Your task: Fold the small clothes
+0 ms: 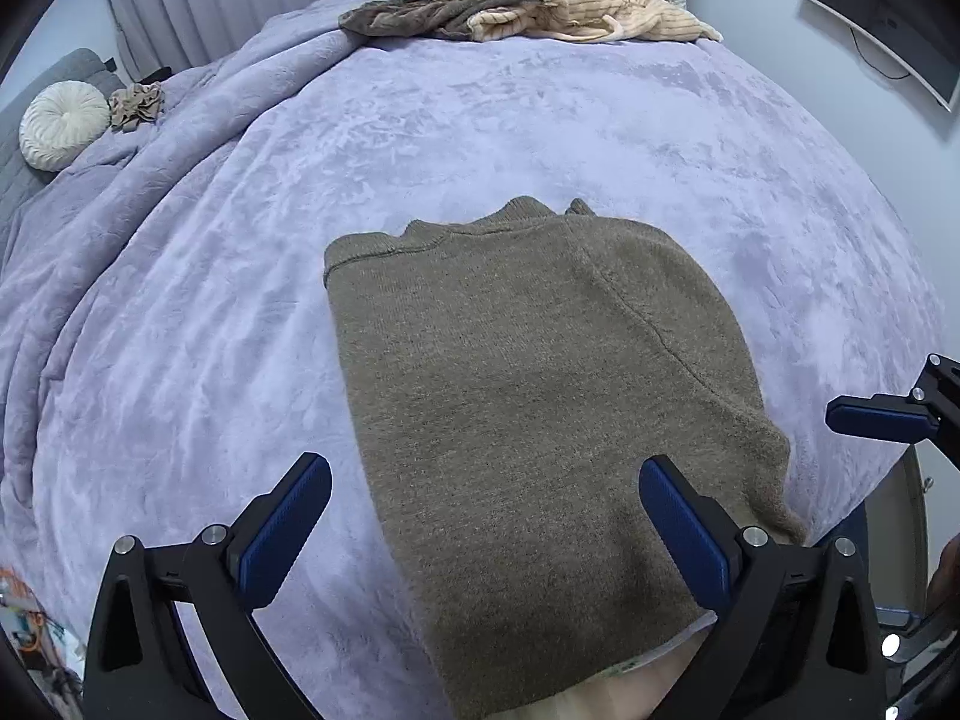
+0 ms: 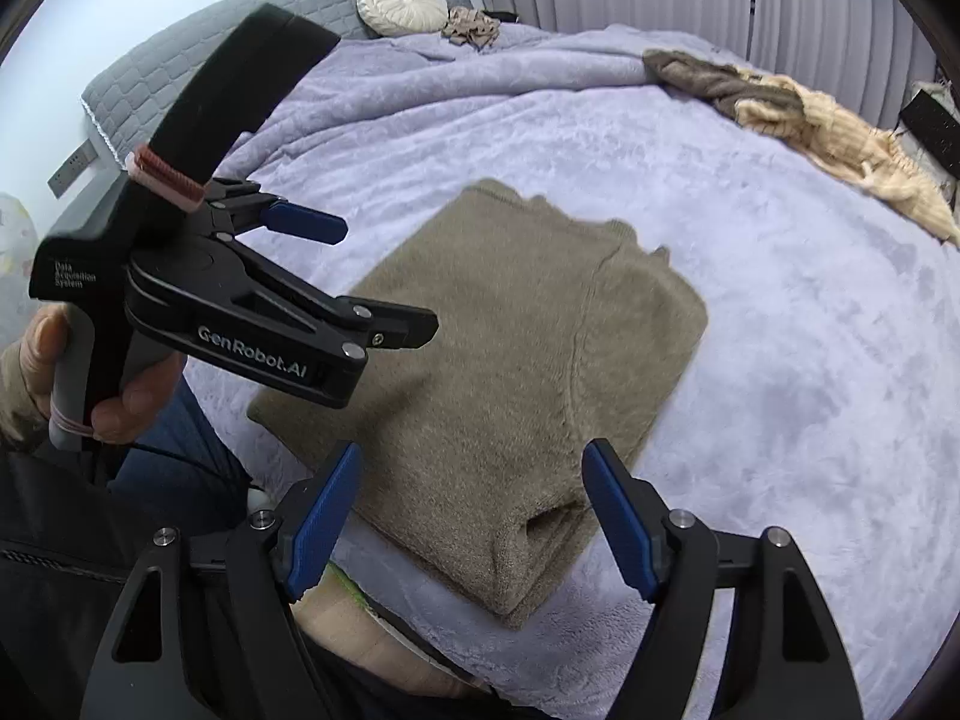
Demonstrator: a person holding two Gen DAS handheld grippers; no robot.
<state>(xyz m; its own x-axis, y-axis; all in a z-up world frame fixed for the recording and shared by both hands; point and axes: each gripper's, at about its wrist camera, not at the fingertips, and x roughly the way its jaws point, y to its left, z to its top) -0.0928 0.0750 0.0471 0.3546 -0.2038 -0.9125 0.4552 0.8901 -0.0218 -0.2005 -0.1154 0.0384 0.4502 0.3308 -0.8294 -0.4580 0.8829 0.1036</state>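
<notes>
Both the left hand-held gripper and right hand-held gripper hover with jaws apart over the near edge of the folded olive knit sweater, lying on the bed's plush lavender blanket, crumpled clothes heaped far beyond.

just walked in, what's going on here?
A person with a handheld gripper in each hand is folding clothes on a bed with a lavender blanket. A brown sweater lies partly folded, sides turned in, at the near edge. The left gripper and right gripper both hover open over its near end, gripping nothing. A pile of unfolded clothes waits at the far side.
</notes>
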